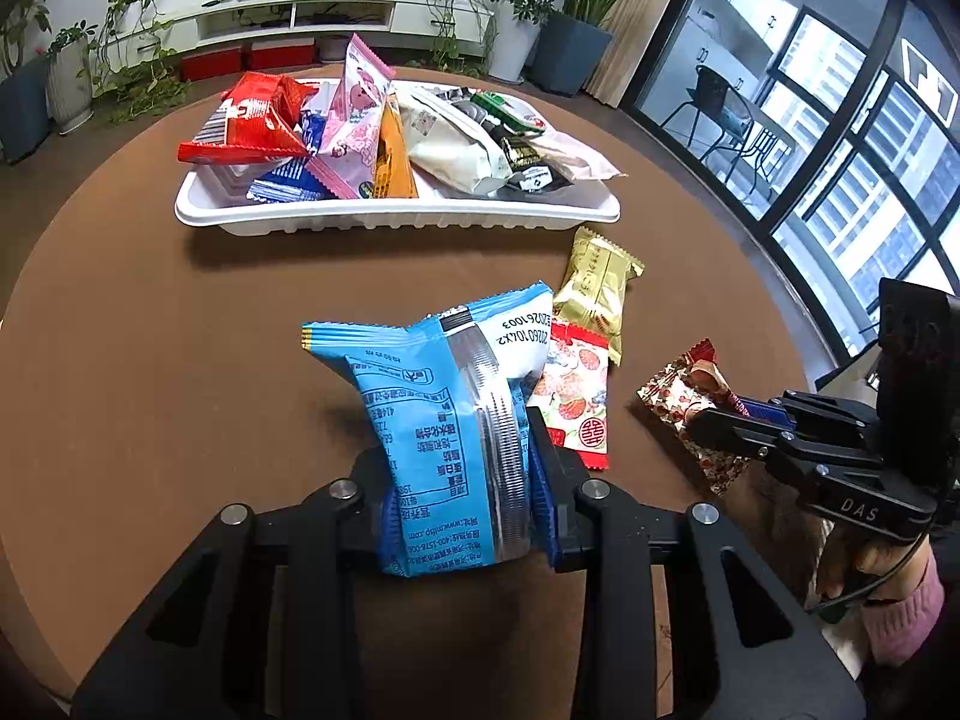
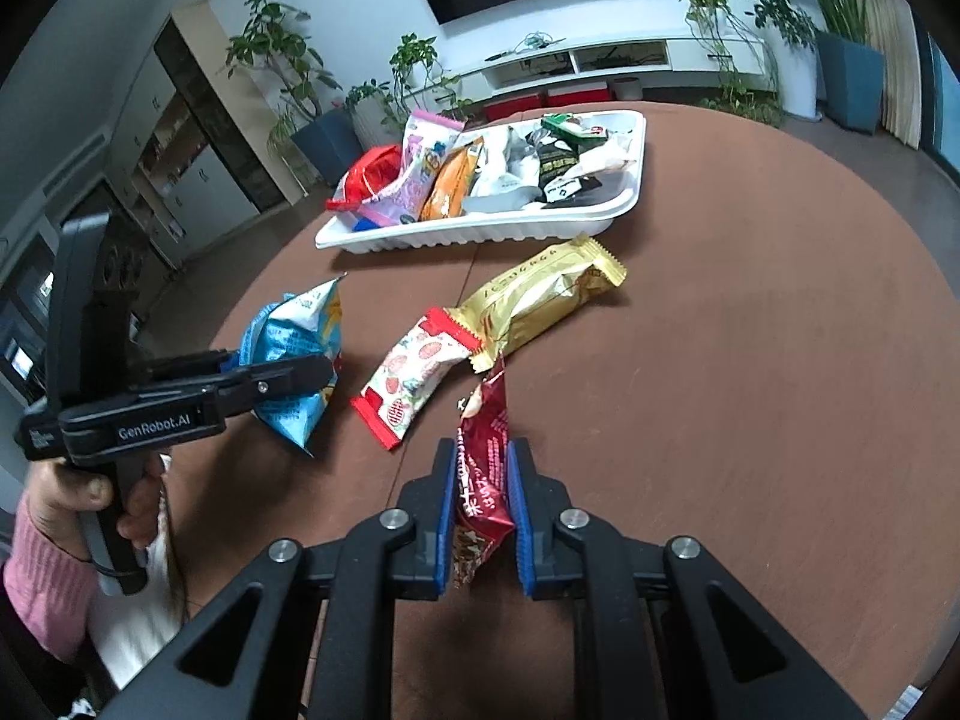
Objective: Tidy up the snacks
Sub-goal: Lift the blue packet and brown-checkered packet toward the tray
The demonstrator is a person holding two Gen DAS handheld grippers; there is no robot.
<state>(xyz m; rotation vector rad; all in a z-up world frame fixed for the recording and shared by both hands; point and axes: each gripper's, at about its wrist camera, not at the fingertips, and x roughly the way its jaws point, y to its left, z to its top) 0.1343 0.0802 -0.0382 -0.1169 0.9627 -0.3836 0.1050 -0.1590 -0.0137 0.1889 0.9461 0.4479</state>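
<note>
Left wrist view: tray (image 1: 396,222) already piled; left claw (image 1: 456,480) grips blue bag (image 1: 444,408), right claw (image 2: 480,510) pinches red packet (image 2: 483,468); two packets left on counter (image 1: 150,330).

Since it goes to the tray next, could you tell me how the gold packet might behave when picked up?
The gold packet looks glossy, so it may slip between pads. Its wrapper is creased, so it probably flexes. Lying flat on the table, it seems unlikely to roll.
</note>
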